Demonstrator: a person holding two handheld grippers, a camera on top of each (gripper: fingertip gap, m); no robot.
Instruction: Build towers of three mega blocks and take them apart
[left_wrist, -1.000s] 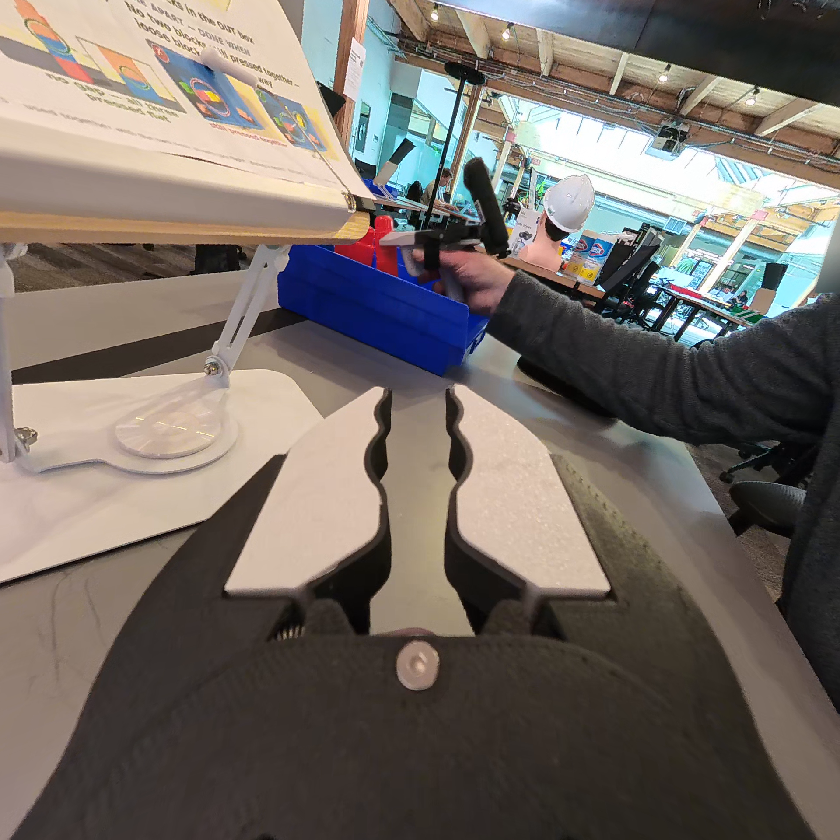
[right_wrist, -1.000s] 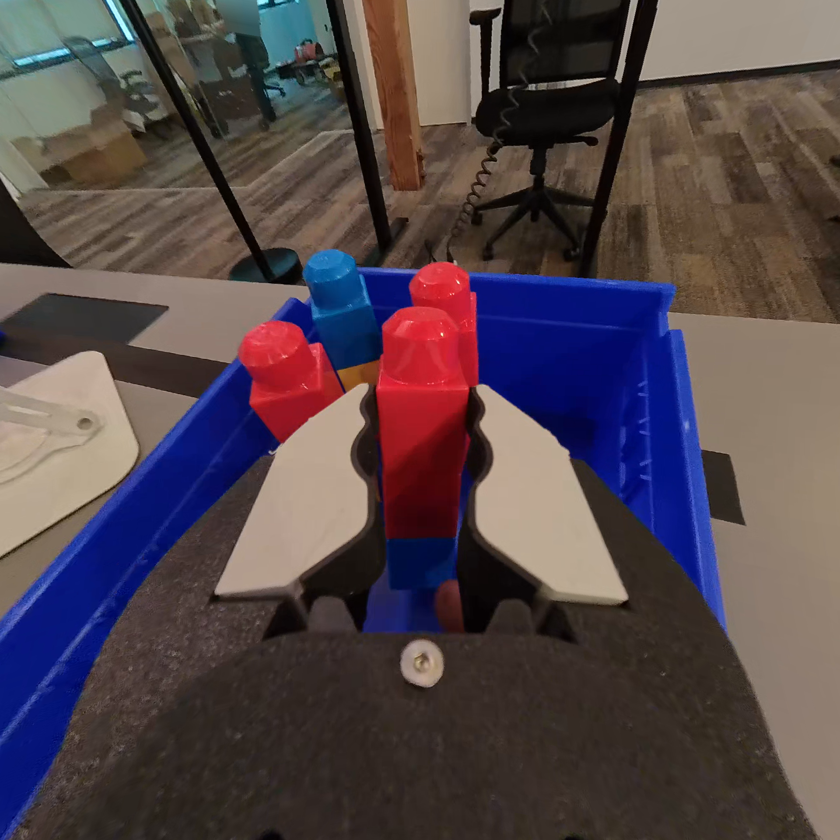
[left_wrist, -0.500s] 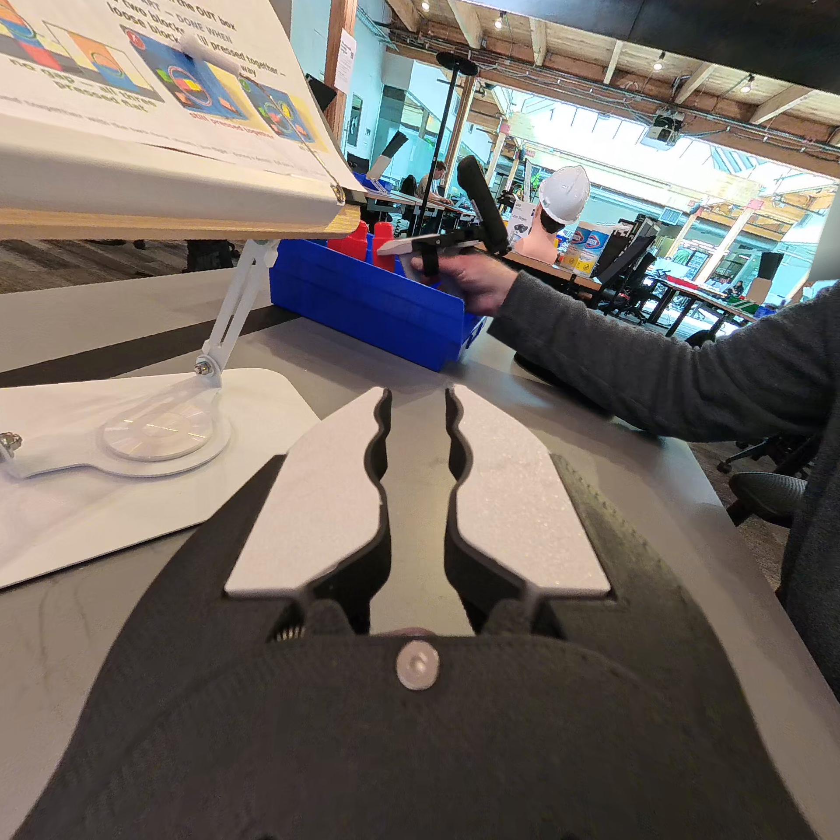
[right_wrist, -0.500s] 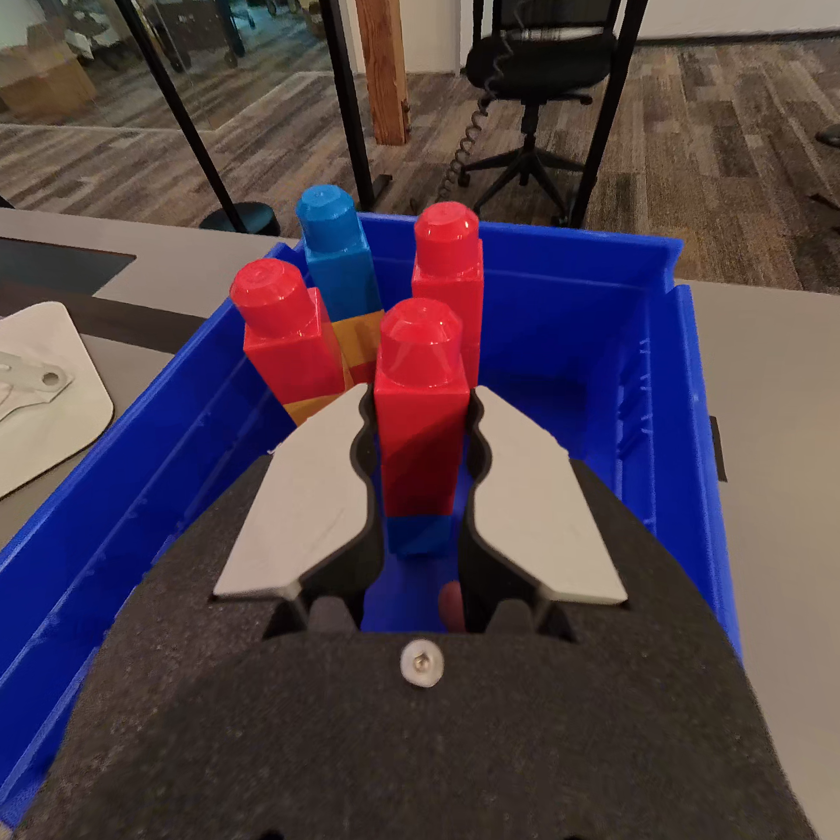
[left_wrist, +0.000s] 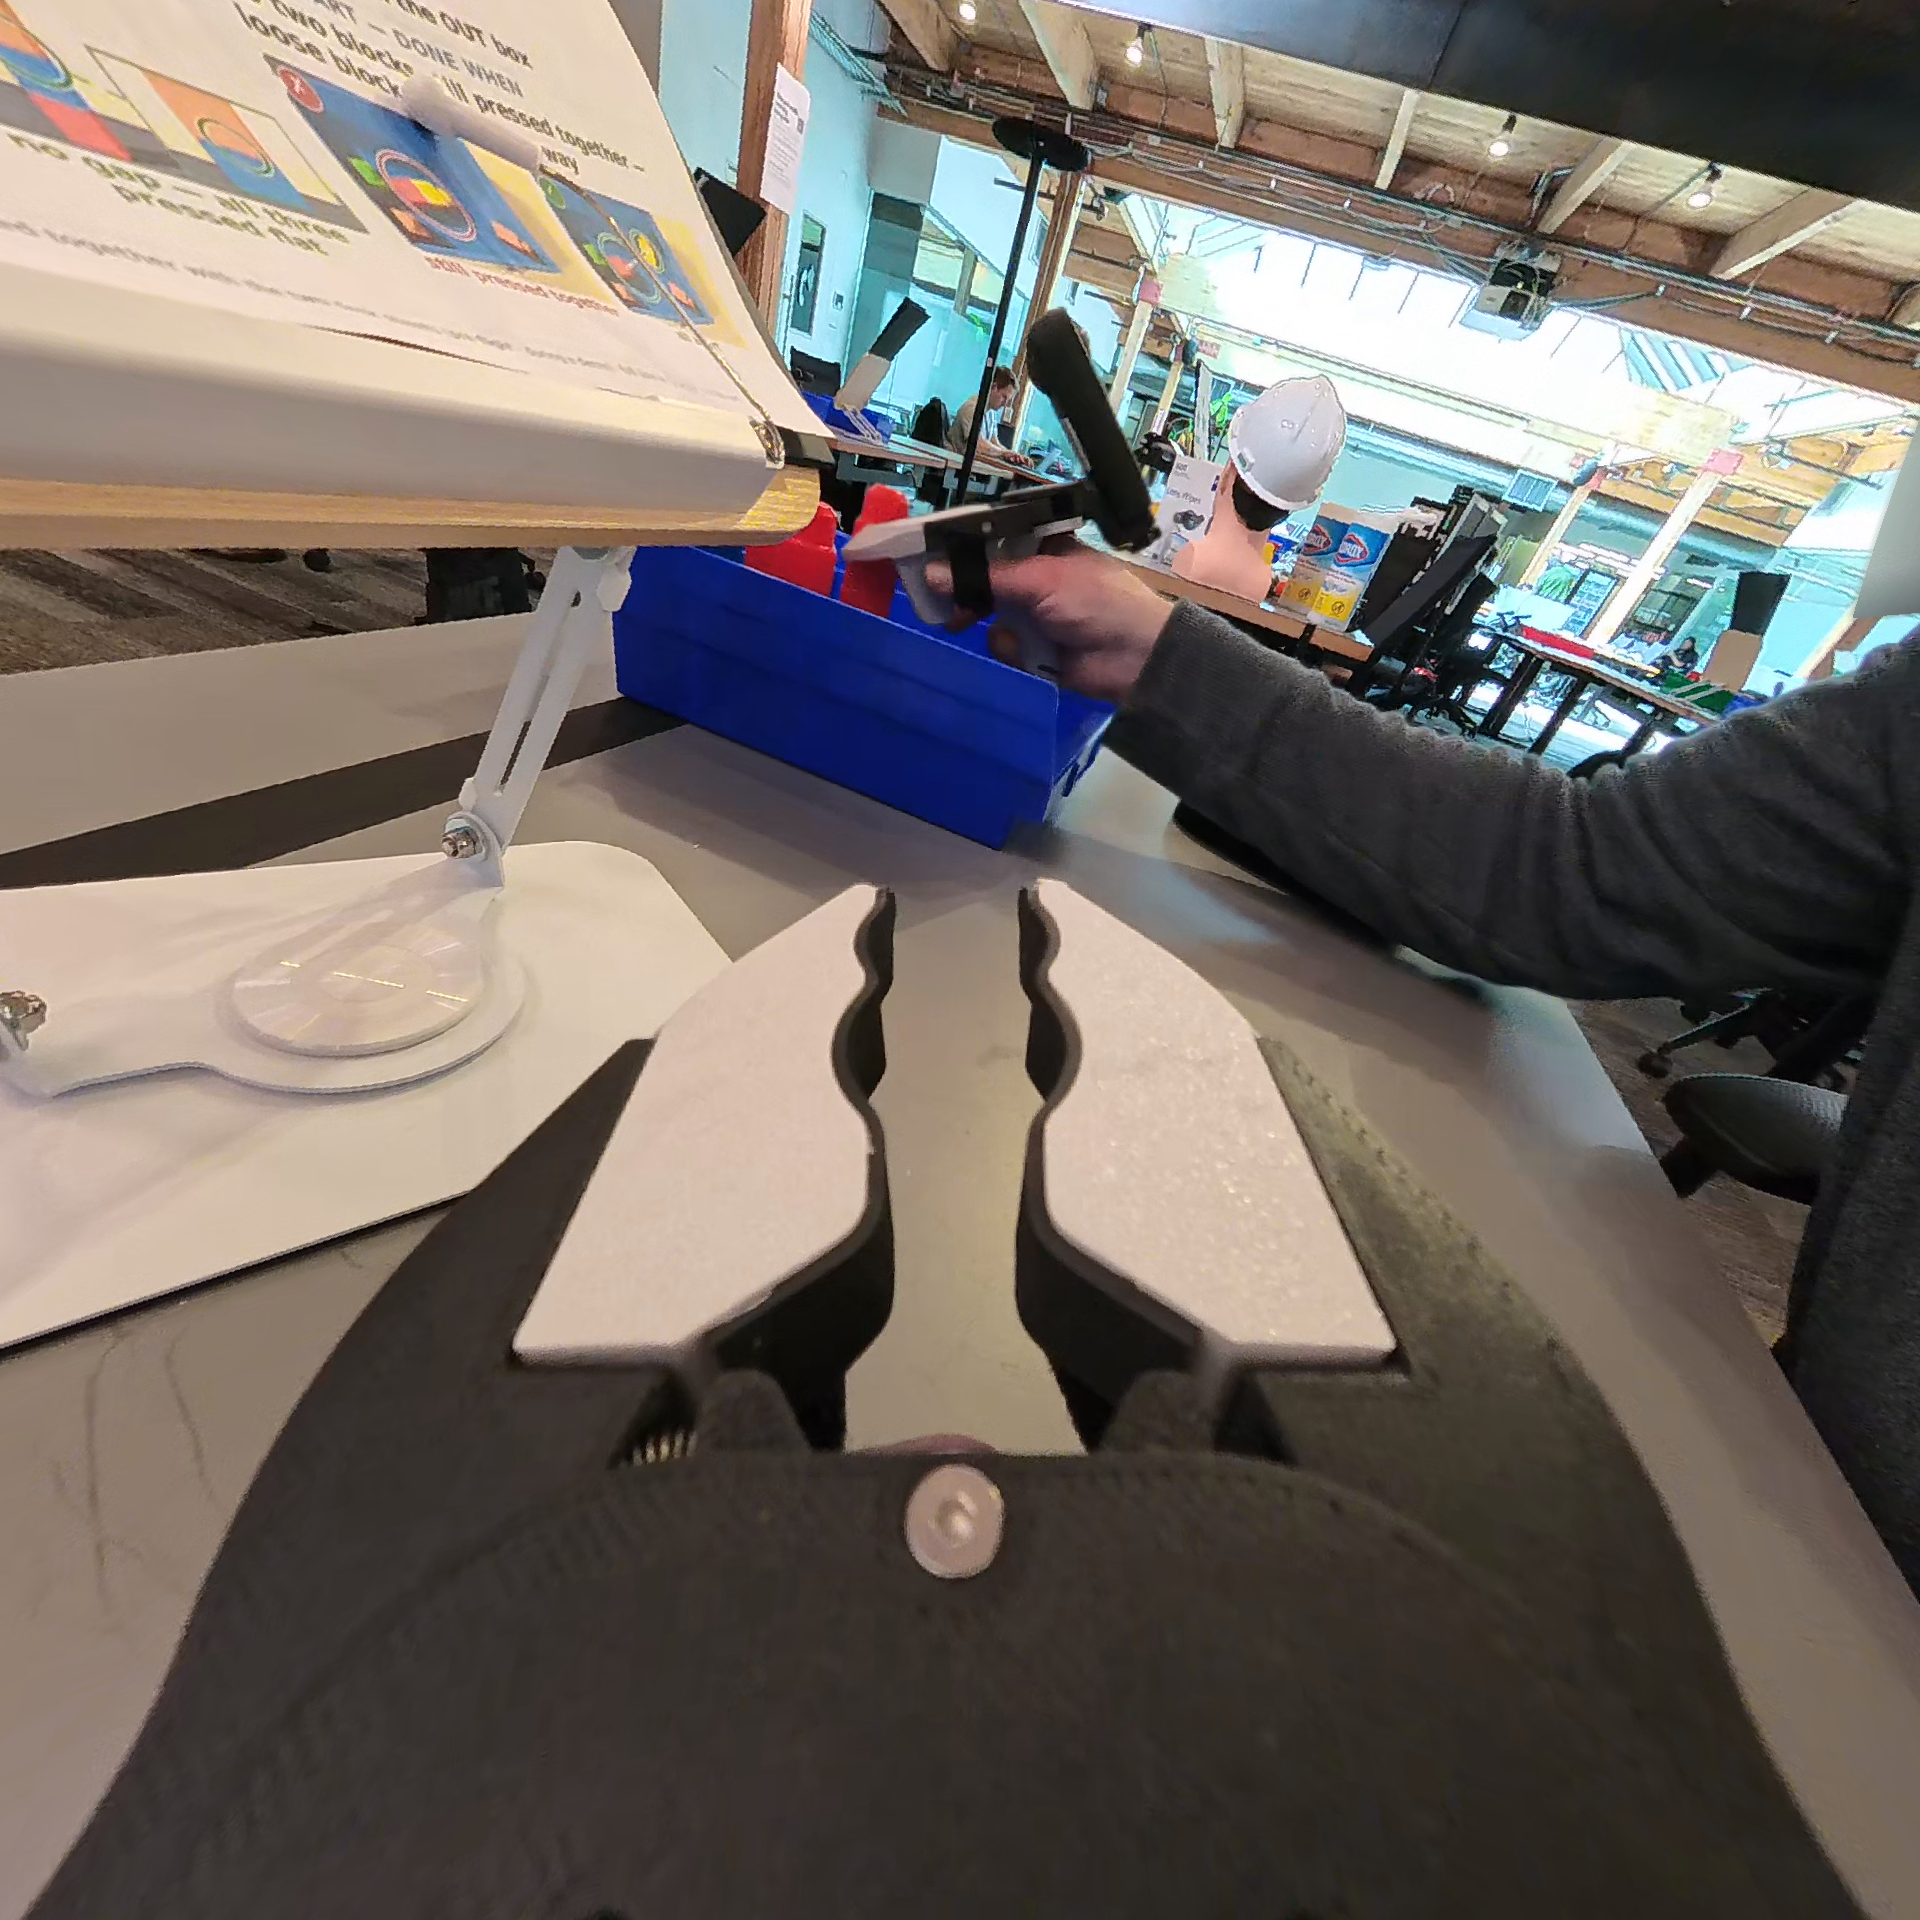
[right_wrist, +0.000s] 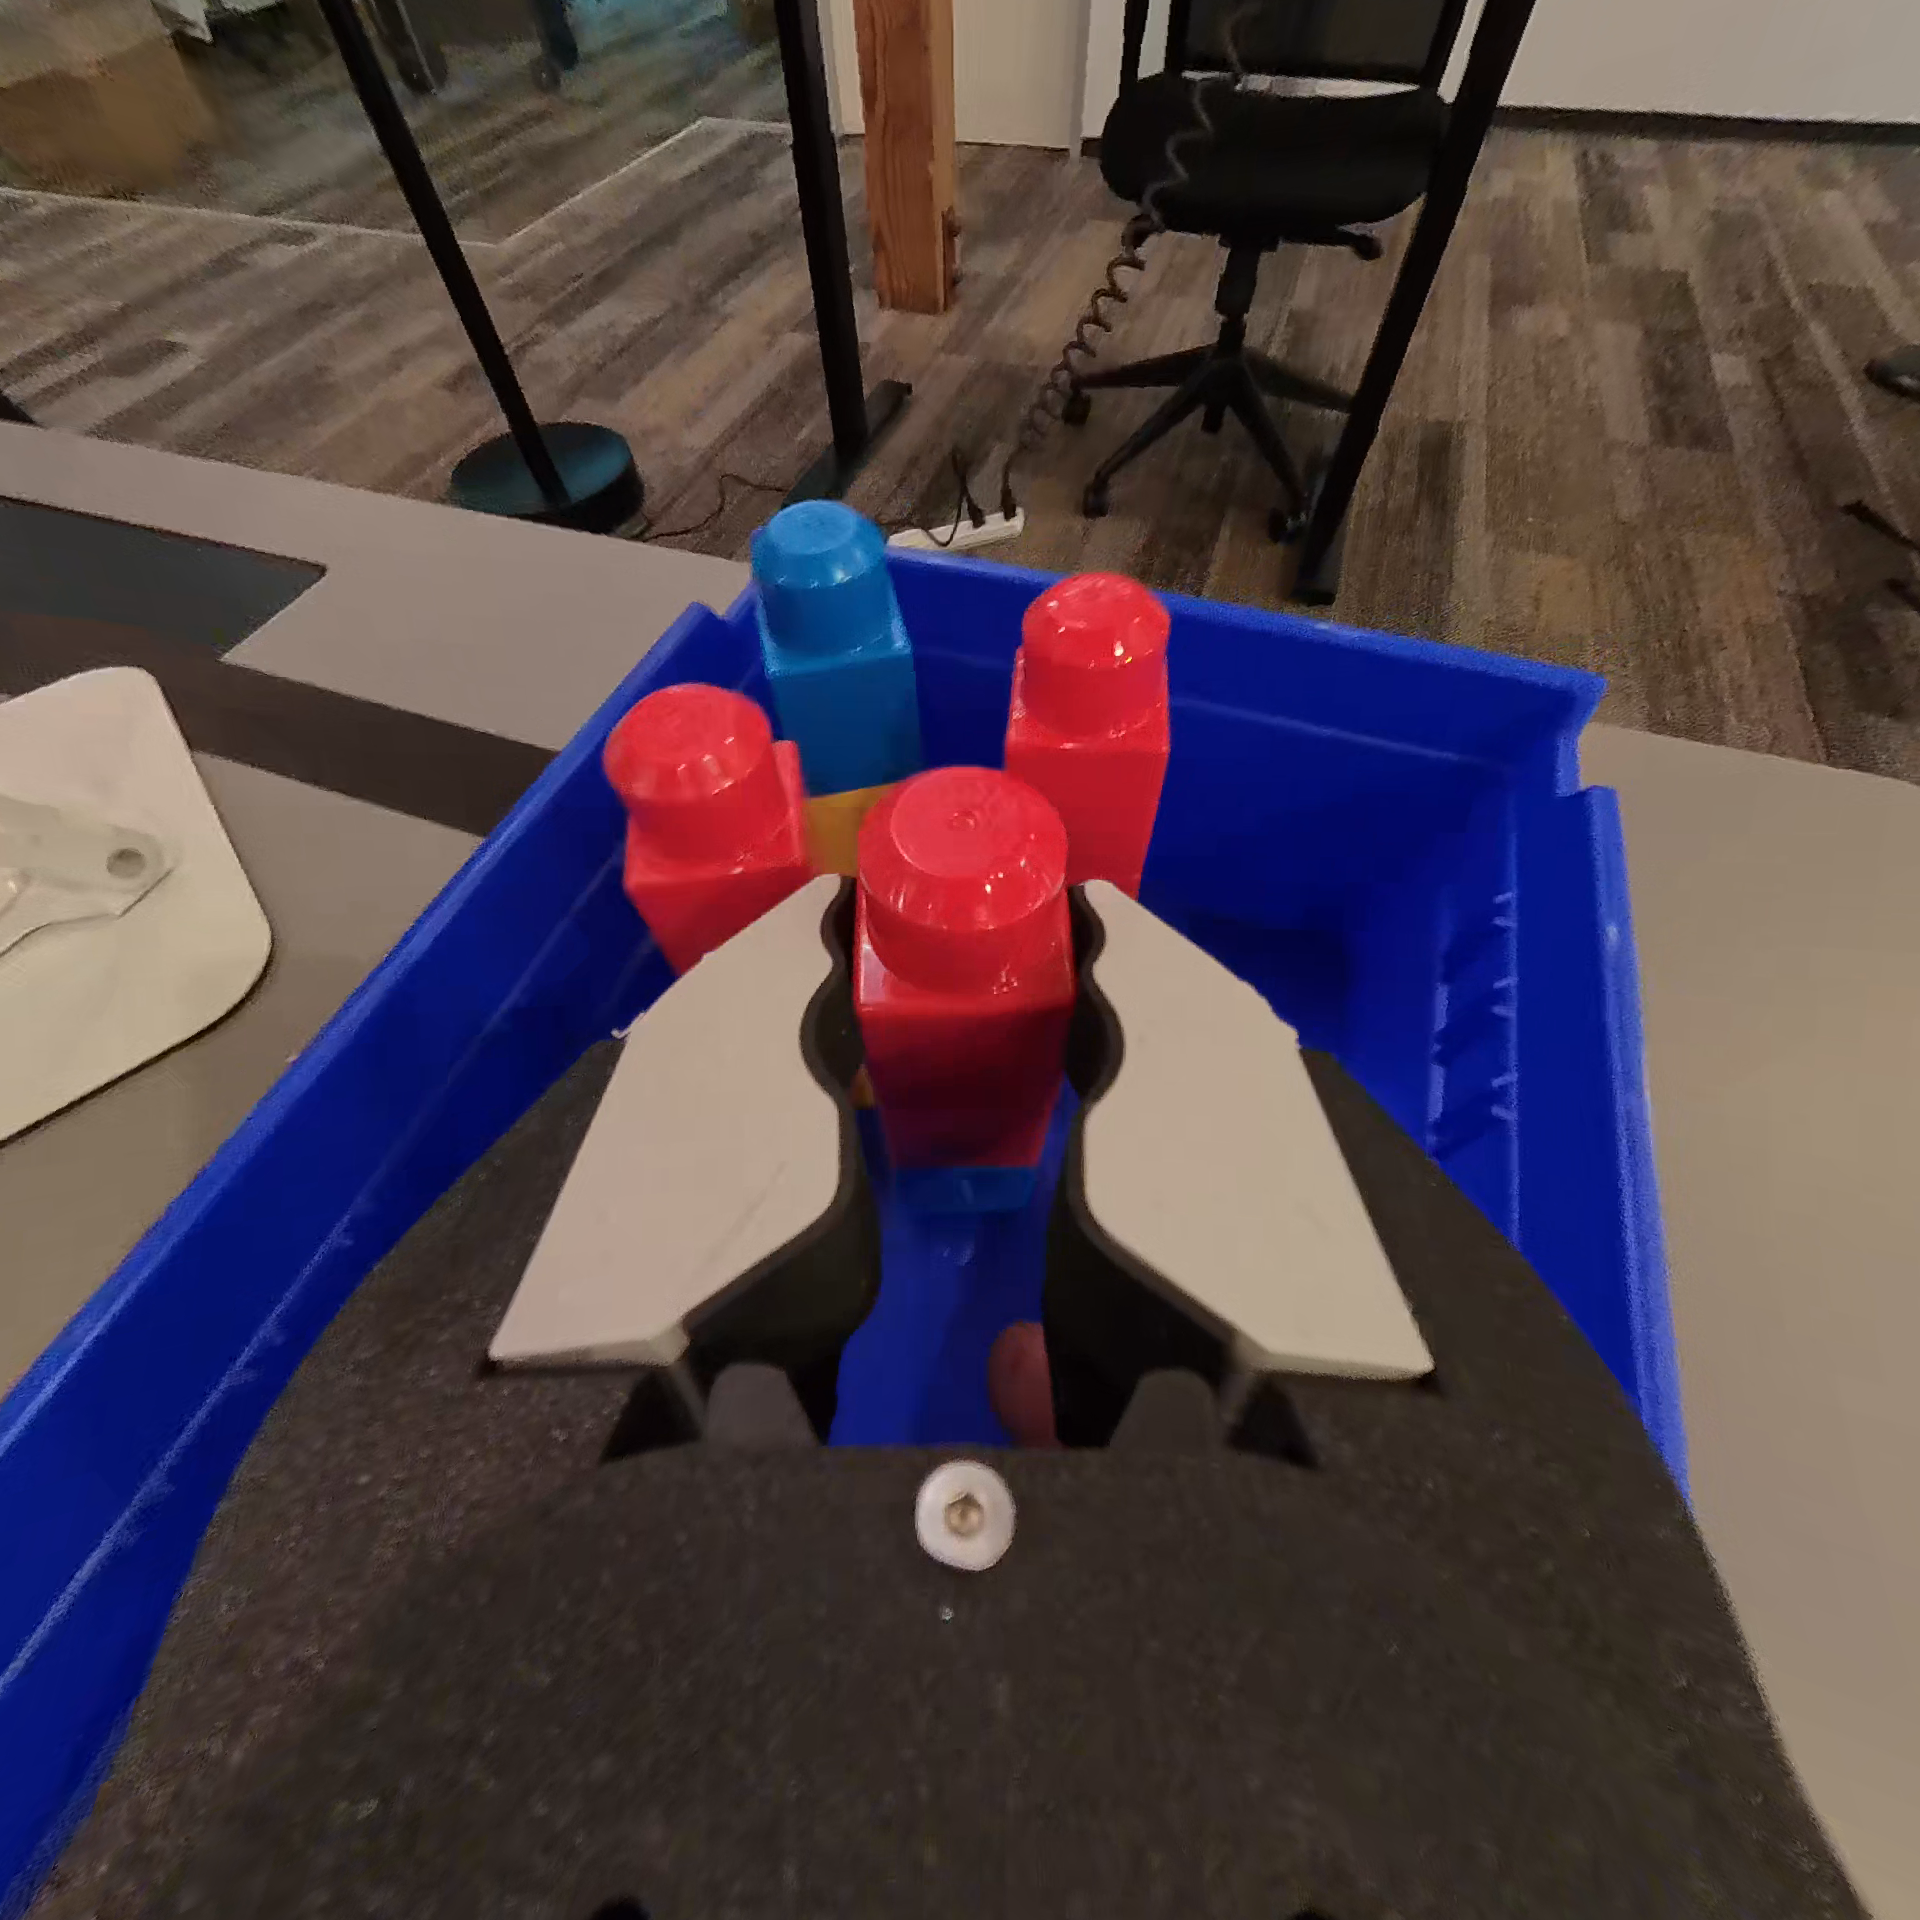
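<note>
We find four assembled towers standing in the blue bin (right_wrist: 1538, 935). The right gripper (right_wrist: 961, 997) has its fingers clenched on the nearest tower (right_wrist: 961, 997), red on top with a blue block below. The left gripper (left_wrist: 951, 1039) hovers over the tabletop (left_wrist: 1403, 1091), fingers parted and empty. We judge building largely done; whether this tower is entering or leaving, we cannot tell.

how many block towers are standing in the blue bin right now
4. One red-topped tower sits between the right tool's fingers, one red-topped at back left, one blue-topped behind it, one red-topped at back right. The tool may hide others.
</note>
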